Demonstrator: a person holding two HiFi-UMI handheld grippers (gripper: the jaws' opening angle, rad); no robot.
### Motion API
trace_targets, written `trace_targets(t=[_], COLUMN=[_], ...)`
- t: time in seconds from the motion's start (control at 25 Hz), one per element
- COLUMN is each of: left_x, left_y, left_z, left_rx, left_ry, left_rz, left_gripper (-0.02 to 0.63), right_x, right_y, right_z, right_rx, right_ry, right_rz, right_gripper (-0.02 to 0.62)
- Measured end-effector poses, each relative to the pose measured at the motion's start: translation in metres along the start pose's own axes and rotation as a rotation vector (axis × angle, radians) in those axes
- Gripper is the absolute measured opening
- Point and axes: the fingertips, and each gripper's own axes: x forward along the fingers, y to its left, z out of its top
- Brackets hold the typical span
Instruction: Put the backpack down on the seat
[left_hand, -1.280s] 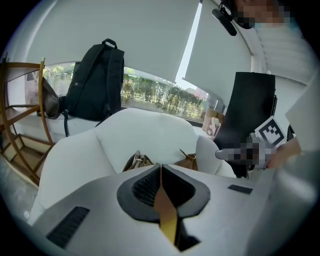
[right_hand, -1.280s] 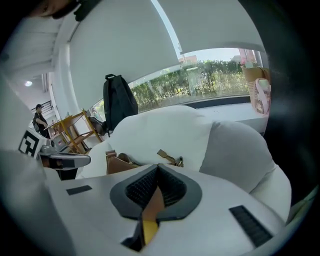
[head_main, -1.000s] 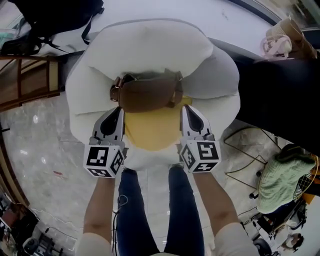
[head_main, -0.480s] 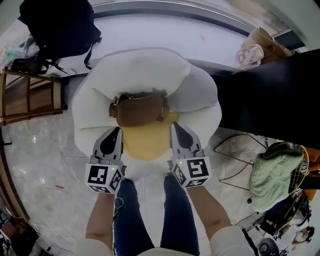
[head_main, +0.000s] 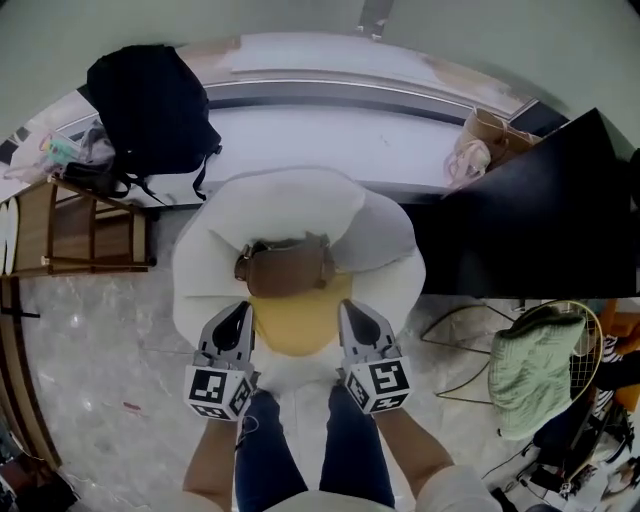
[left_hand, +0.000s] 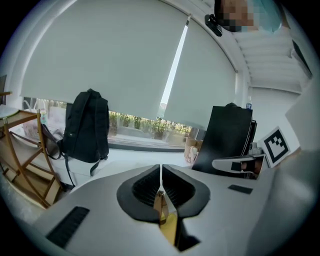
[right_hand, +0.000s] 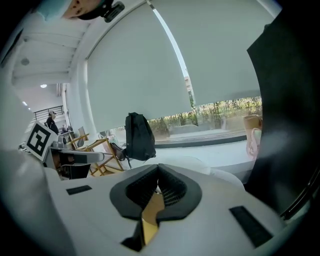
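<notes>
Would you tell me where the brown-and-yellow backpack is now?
In the head view's centre, the backpack lies on the white seat, its yellow end showing between the left gripper and right gripper.

Backpack (head_main: 287, 270) lies on the seat (head_main: 300, 200), behind the cushion (head_main: 295, 325), which your left gripper (head_main: 241, 310) and right gripper (head_main: 350, 308) flank. Behind the seat runs a ledge (head_main: 330, 130): second pack (head_main: 150, 110) at its left end, paper bag (head_main: 482, 140) at its right. Wooden rack (head_main: 85, 225) left of the seat, wire basket (head_main: 592, 370) right.
</notes>
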Motion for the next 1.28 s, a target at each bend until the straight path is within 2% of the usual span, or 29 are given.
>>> trace_targets(t=[0.32, 0.64, 1.28], left_x=[-0.044, -0.09, -0.152], left_y=[-0.025, -0.058, -0.102], left_z=[0.055, 0.109, 0.155], left_rx=[-0.012, 0.034, 0.074], left_ry=[-0.035, -0.078, -0.135], left_rz=[0.022, -0.006, -0.02], left_gripper=[0.041, 0.041, 0.041], right_x=[-0.047, -0.093, -0.16], right_y=[0.023, 0.046, 0.076], right_z=[0.062, 0.122, 0.167], right_rx=[0.004, -0.027, -0.051], right_ry=[-0.052, -0.096, -0.175], right_rz=[0.013, 0.047, 0.088], right_gripper=[0.031, 0.031, 0.031])
